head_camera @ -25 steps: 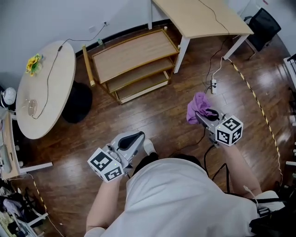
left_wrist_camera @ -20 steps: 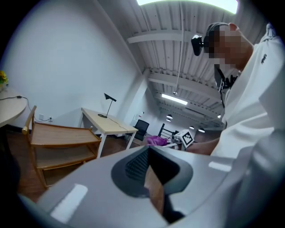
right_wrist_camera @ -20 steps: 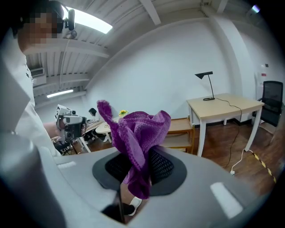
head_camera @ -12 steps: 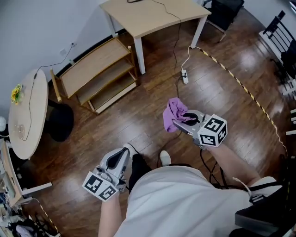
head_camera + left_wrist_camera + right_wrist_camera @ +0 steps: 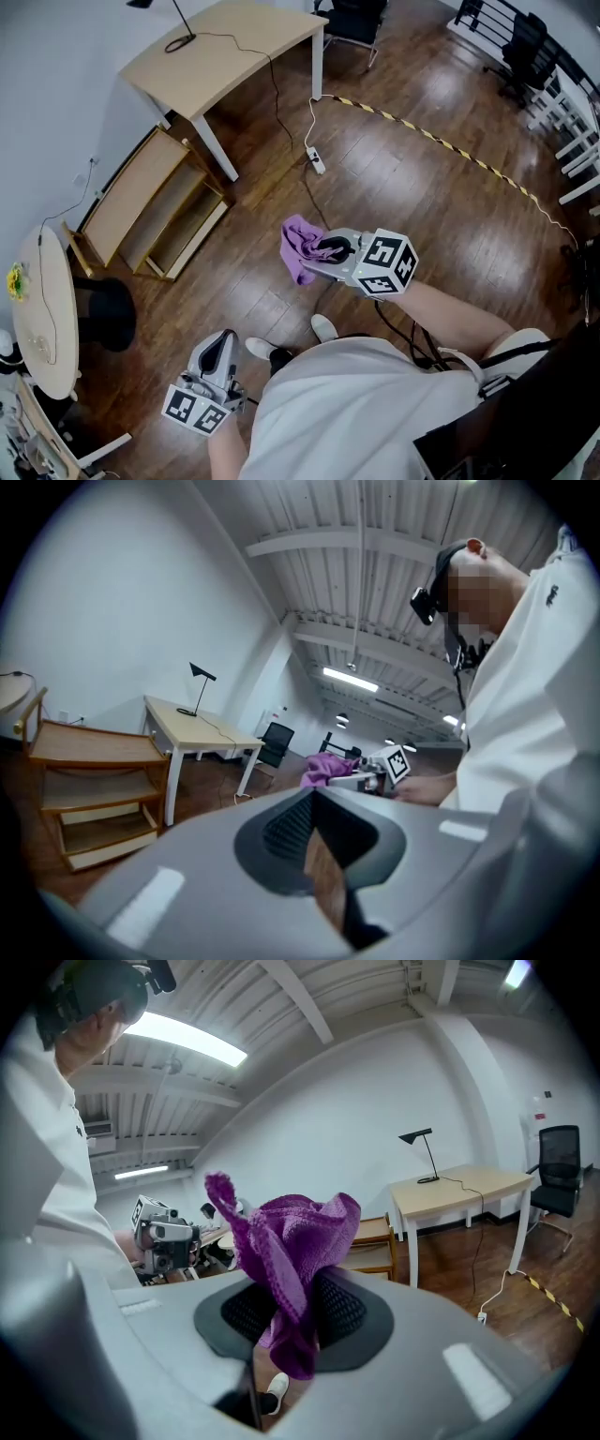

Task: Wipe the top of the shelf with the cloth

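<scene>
Dark wooden plank floor (image 5: 403, 206), open room, white walls. Low three-tier wooden shelf (image 5: 141, 211) stands against the wall; all places below are taken from it.

- Pale rectangular wooden desk (image 5: 225, 42) just beside one end of the shelf, black lead trailing off it. Round pale table (image 5: 42, 309) near the other end.
- White power strip (image 5: 317, 161) on the floor beyond the desk leg, away from the shelf. Yellow-and-black striped tape line (image 5: 441, 145) farther out, well apart from the shelf.
- Right gripper (image 5: 314, 253): held out over open floor, well apart from the shelf on the side away from the wall. Jaws pinched on a purple knitted cloth (image 5: 300, 246). In the right gripper view the cloth bunches up above the dark pads and a short tail hangs below them; the shelf shows behind it.
- Cloth is off the shelf, not touching it, carried in the air.
- Left gripper (image 5: 217, 349): low, close to the person's body, well apart from the shelf, toward its round-table end. Pads pressed together at the tip, nothing between them. Its view takes in the shelf at left, tiers side-on.
</scene>
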Tool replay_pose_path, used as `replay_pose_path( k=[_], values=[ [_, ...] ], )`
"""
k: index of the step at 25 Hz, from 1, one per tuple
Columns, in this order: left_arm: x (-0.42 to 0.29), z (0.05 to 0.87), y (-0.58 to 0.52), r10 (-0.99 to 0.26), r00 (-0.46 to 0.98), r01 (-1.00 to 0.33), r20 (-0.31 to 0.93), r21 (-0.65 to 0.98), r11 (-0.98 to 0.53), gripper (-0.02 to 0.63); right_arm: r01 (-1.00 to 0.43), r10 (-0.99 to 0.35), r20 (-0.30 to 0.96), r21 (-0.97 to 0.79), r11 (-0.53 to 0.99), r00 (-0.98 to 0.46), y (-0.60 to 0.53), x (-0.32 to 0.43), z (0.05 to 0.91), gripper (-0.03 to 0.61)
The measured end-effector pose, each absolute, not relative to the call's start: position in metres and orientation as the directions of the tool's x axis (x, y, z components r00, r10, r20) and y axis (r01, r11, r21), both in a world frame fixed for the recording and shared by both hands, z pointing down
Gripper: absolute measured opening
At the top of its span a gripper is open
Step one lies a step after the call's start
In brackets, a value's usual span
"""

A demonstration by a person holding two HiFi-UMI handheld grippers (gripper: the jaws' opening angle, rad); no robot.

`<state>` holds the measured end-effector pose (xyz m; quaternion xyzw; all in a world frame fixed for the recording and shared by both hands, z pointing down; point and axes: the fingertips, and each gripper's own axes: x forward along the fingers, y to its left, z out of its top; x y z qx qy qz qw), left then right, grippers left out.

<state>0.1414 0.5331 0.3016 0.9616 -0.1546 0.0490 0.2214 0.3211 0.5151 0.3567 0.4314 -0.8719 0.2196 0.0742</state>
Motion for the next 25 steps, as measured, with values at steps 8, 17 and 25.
replay_pose_path(
  k=[8, 17, 25],
  values=[
    [0.140, 0.302, 0.541, -0.268, 0.951, -0.308, 0.155, 0.409, -0.859, 0.018, -0.783, -0.714, 0.323, -0.296, 0.547, -0.621, 0.529, 0.314, 0.349, 0.100],
    [0.137, 0.306, 0.550, -0.299, 0.942, -0.335, 0.152, 0.415, -0.846, 0.018, -0.765, -0.686, 0.338, -0.290, 0.575, -0.644, 0.535, 0.310, 0.351, 0.100],
    [0.137, 0.307, 0.554, -0.315, 0.937, -0.349, 0.150, 0.416, -0.839, 0.018, -0.755, -0.673, 0.342, -0.287, 0.590, -0.656, 0.535, 0.311, 0.354, 0.100]
  ],
)
